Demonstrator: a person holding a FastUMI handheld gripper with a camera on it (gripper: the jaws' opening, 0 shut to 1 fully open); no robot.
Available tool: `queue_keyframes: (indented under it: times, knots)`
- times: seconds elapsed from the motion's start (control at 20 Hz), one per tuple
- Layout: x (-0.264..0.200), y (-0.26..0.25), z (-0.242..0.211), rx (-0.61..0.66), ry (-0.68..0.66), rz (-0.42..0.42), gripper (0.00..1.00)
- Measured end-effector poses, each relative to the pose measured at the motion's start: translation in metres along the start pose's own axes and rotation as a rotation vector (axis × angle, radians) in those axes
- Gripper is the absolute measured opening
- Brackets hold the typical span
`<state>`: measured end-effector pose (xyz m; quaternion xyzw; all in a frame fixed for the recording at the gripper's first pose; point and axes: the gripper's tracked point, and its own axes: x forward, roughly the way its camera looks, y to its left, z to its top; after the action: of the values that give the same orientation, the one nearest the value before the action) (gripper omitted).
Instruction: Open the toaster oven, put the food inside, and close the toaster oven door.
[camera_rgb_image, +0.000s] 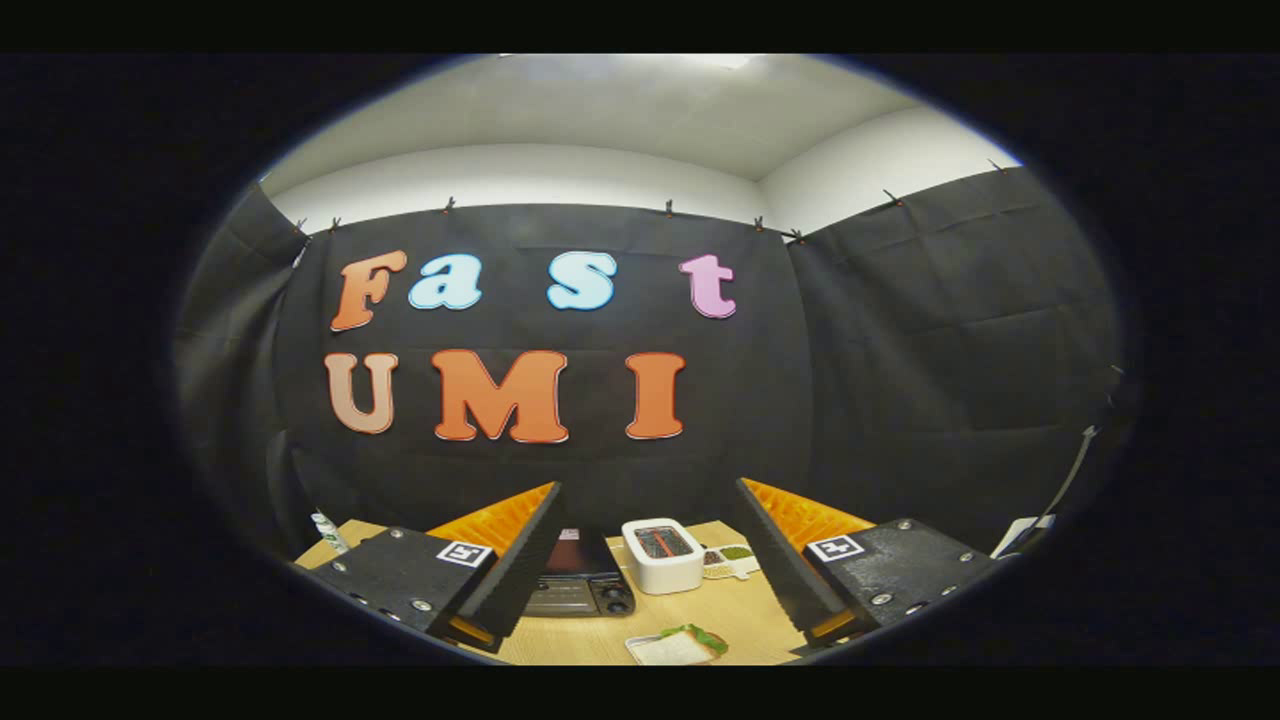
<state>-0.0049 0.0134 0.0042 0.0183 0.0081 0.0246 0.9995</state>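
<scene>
The gripper (650, 560) is held up above the table (590, 640), looking forward over it, and its jaws stand wide apart with nothing between them but open air and a view of the things below. The oven (578, 582), a dark box with knobs at its right front, sits on the table just ahead of the left finger, whose edge covers its left part; its door looks closed, though the glass is small and hard to read from here. Just right of the oven, touching or nearly so, stands a white toaster (662, 555) with a slot in its top that shows reddish inside. Behind and to the right of the toaster lies a small white tray (730, 562) with green and dark bits in it, close to the right finger. Nearer, between the two fingers, lies the food (678, 645): a pale flat slice with a green leaf along its far edge, resting on the table well apart from the oven. Past the left finger, at the table's far left corner, a white bottle (329, 532) leans.
</scene>
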Motion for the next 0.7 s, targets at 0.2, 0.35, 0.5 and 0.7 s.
queue_keyframes:
  times: [0.2, 0.35, 0.5, 0.7]
  knots:
    - [0.000, 0.002, 0.001, 0.006, 0.006, 0.012, 0.98]
    - [0.003, 0.002, -0.001, -0.005, 0.012, 0.016, 0.99]
    - [0.004, 0.006, -0.006, -0.005, 0.014, 0.034, 0.99]
    - [0.023, 0.043, -0.026, 0.010, 0.043, 0.080, 0.99]
